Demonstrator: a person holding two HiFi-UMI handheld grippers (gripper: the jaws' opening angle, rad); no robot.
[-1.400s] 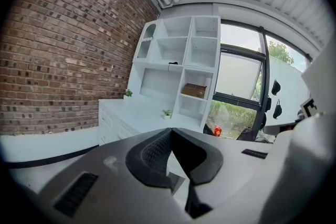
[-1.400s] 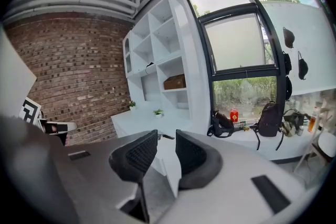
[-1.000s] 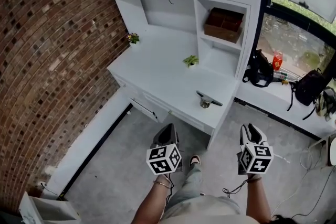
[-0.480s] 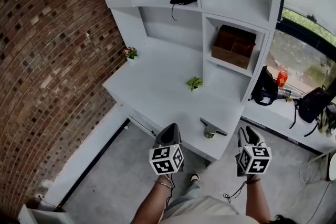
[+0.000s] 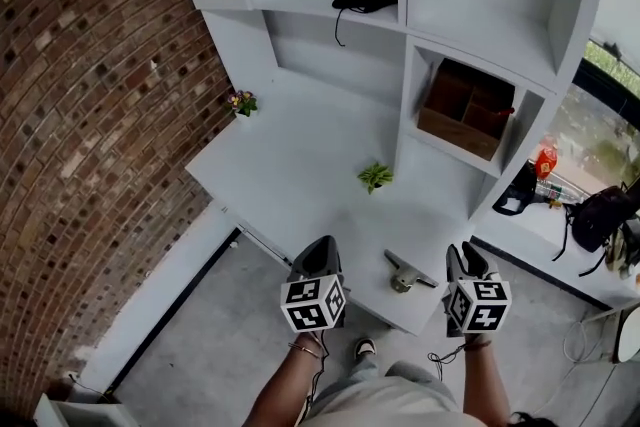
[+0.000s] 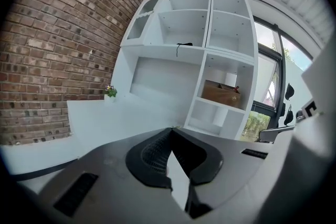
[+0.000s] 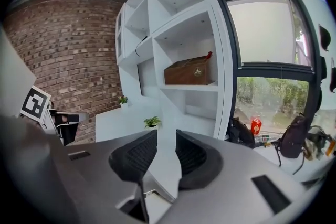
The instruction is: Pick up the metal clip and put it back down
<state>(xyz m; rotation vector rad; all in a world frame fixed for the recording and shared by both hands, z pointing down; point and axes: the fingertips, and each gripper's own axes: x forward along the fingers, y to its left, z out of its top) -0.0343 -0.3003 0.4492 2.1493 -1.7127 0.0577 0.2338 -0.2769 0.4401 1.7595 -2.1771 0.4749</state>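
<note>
At the lower left, the left gripper (image 5: 320,250) has its jaw tips pressed together, with nothing between them. In the lower middle lies the metal clip (image 5: 405,272), grey with a long flat handle, on the near edge of the white desk (image 5: 300,165). Only the head view shows it plainly. At the lower right, the right gripper (image 5: 463,257) has its jaws a little apart and empty.
</note>
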